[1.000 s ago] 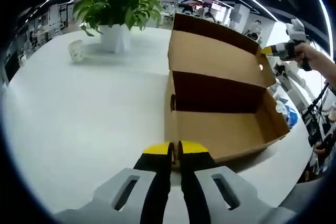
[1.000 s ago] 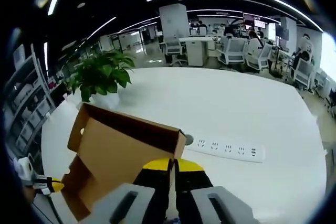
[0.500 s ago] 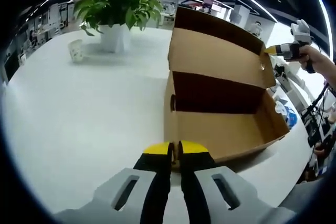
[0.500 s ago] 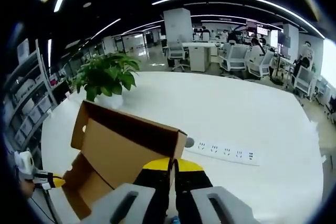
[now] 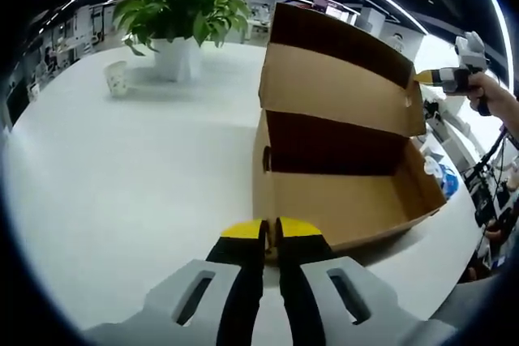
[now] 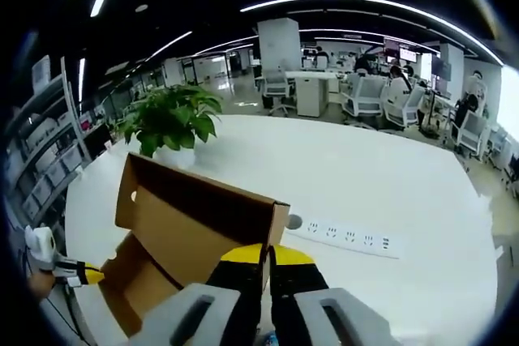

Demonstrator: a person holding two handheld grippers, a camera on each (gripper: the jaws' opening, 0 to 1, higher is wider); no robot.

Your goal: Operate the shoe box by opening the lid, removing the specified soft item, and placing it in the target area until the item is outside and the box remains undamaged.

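An open brown cardboard shoe box [image 5: 349, 200] lies on the white table [image 5: 122, 184]. Its lid [image 5: 336, 87] stands raised behind it. The inside that shows is bare cardboard. My left gripper [image 5: 268, 229] is shut on the rim of the box's near wall at a corner. It also appears small in the right gripper view as the left gripper [image 6: 79, 274] at the box's low end. My right gripper [image 6: 267, 254] is shut on the lid [image 6: 195, 216] at its free corner. A person's hand holds the right gripper [image 5: 444, 77] at the lid's upper right edge.
A potted green plant [image 5: 182, 14] and a small white cup [image 5: 118, 79] stand at the table's far left. A white power strip [image 6: 345, 237] lies beyond the lid. Office chairs and desks [image 6: 365, 91] sit behind the table. The table edge [image 5: 454, 241] runs just right of the box.
The right gripper has lifted the lid a little higher and further back. The left gripper and the box base have stayed put.
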